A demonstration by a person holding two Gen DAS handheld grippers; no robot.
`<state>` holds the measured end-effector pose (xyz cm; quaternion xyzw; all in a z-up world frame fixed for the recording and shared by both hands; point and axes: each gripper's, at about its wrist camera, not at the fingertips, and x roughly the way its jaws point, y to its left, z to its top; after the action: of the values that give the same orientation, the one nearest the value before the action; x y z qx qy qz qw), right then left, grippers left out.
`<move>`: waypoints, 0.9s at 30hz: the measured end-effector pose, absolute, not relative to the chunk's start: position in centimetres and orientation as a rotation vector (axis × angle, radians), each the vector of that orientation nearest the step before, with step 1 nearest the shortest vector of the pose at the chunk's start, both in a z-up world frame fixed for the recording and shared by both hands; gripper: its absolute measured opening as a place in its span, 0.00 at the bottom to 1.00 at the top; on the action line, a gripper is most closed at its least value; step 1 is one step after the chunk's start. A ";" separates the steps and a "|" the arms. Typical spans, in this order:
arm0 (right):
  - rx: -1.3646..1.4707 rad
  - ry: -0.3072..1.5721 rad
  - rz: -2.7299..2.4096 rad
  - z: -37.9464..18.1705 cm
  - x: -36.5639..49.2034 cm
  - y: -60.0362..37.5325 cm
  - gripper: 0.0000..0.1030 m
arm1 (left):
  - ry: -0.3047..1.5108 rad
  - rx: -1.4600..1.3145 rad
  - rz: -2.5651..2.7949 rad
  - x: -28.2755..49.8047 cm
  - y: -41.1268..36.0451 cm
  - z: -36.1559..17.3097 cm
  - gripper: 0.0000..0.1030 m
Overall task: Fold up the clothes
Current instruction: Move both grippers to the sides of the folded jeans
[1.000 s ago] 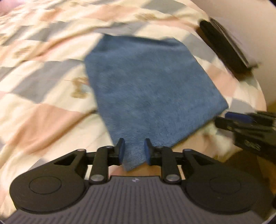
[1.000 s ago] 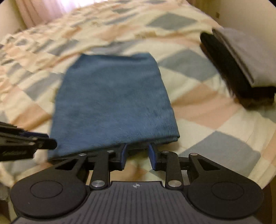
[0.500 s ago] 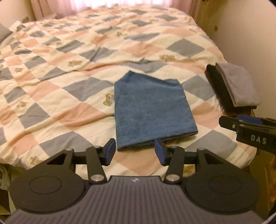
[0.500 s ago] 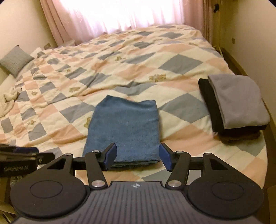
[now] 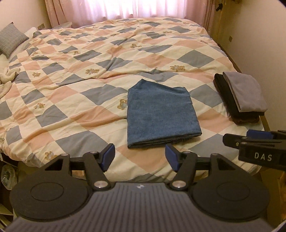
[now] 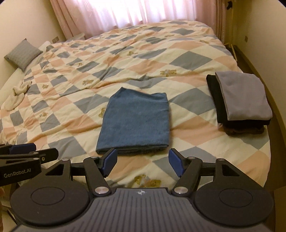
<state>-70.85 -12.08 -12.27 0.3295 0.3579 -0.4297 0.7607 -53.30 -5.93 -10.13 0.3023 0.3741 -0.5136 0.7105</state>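
A folded blue garment lies flat on the checked quilt, near the bed's front edge. My left gripper hangs above and in front of it, jaws opening, nothing between the blue pads. My right gripper is likewise raised clear of the cloth, jaws opening and empty. The right gripper also shows at the right edge of the left wrist view; the left gripper shows at the left edge of the right wrist view.
A stack of folded clothes, grey on black on brown, sits at the bed's right edge. A grey cushion and a crumpled cream cloth lie far left. Pink curtains hang behind the bed; walls flank both sides.
Both grippers let go of the blue garment's near edge, opened wider, and rose back away from the bed. The garment stays folded on the quilt.
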 end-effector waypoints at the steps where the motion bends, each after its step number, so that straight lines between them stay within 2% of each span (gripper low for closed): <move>1: 0.714 0.785 -0.935 -12.1 -70.7 -11.8 0.64 | 0.832 0.672 -1.133 -53.4 -5.7 -10.1 0.58; 16: 0.679 0.824 -0.919 -10.9 -69.8 -11.8 0.75 | 0.807 0.711 -1.085 -54.1 -6.2 -8.8 0.65; 22: 0.693 0.839 -0.918 -11.5 -69.6 -12.4 0.75 | 0.817 0.734 -1.092 -53.8 -7.1 -9.1 0.67; 27: 0.703 0.845 -0.922 -11.8 -69.4 -13.1 0.76 | 0.820 0.741 -1.110 -53.3 -8.3 -9.4 0.73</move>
<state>-69.37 -13.10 -11.80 0.3221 0.3872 -0.4223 0.7537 -53.32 -8.27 -9.43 0.3337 0.3692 -0.5002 0.7087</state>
